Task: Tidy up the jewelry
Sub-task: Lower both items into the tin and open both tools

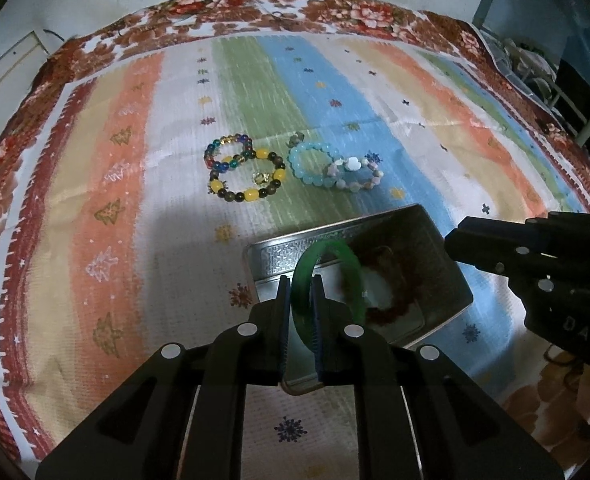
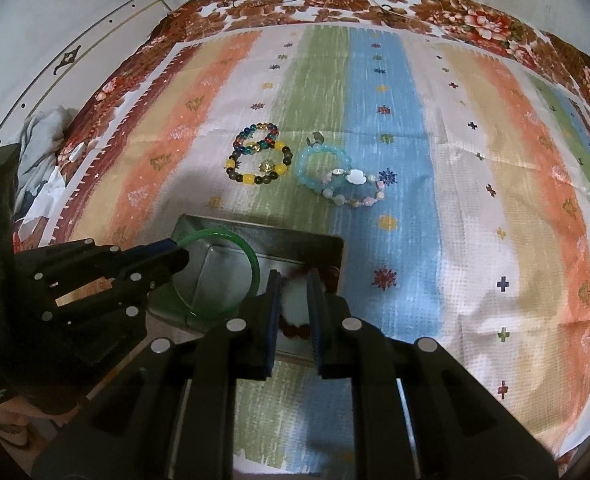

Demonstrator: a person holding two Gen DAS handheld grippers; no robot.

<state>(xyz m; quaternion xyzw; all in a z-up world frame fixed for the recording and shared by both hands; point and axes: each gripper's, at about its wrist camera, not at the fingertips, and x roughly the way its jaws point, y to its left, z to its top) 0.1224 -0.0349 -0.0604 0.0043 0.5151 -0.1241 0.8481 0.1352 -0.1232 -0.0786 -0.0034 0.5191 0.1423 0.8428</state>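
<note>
The left gripper (image 1: pixel 300 292) pinches a green bangle (image 1: pixel 327 280) above the metal tin (image 1: pixel 279 258); the right gripper (image 2: pixel 293 284) hangs slightly parted over it, apparently holding nothing; four beaded bracelets (image 2: pixel 255 160) lie beyond

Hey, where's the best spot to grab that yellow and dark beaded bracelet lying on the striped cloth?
Probably from straight above, pinching one side of the yellow and dark beaded bracelet across its near arc: it lies flat, its far edge touches the multicoloured bead bracelet, and the near beads sit free on the striped cloth.
</note>
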